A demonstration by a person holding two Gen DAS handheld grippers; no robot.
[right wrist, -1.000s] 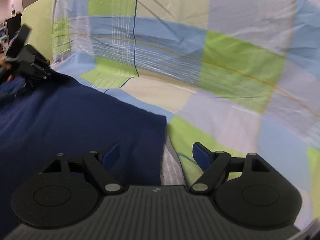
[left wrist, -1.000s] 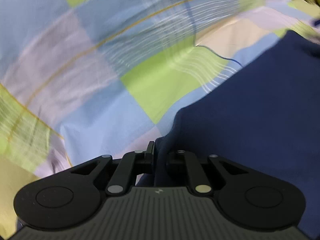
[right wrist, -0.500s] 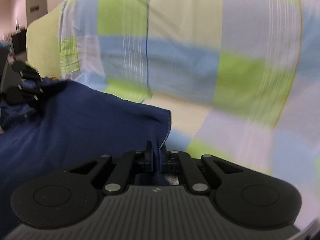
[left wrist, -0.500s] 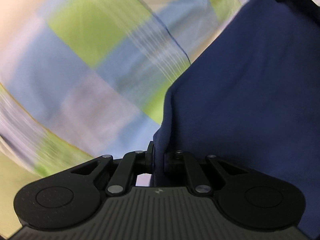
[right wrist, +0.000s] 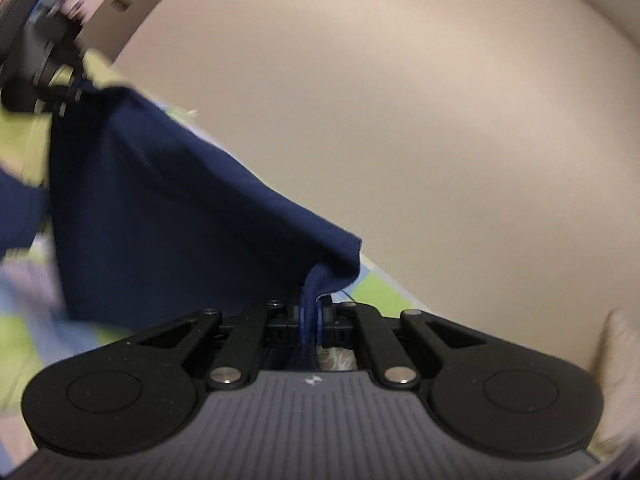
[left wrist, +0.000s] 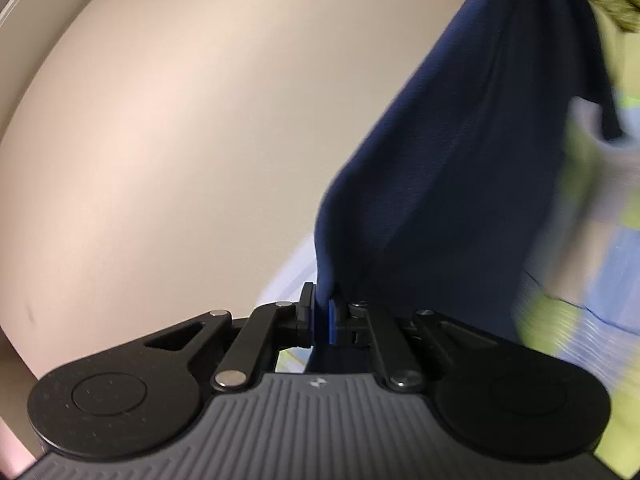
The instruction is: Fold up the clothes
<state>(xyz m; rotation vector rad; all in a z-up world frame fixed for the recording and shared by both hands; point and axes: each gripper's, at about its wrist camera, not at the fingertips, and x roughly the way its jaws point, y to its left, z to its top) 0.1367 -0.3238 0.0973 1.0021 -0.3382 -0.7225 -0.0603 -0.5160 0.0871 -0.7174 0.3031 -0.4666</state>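
A navy blue garment (left wrist: 460, 160) hangs stretched in the air between my two grippers. My left gripper (left wrist: 322, 312) has one corner of it between its blue pads, and its jaws are closing tighter on the cloth. In the right wrist view the garment (right wrist: 180, 220) sags from the left gripper (right wrist: 76, 88) at the upper left down to my right gripper (right wrist: 310, 312), which is shut on the other corner. Both grippers point roughly level towards the wall.
A checked bedsheet (left wrist: 600, 280) in green, blue and lilac lies below and behind the hanging cloth, and shows again as bedsheet (right wrist: 24, 300) at the lower left. A plain beige wall (right wrist: 400, 100) fills most of both views.
The right gripper shut on the garment's corner. Both grippers then lifted and tilted up, raising the cloth off the bed, so the wall replaces the sheet in view.
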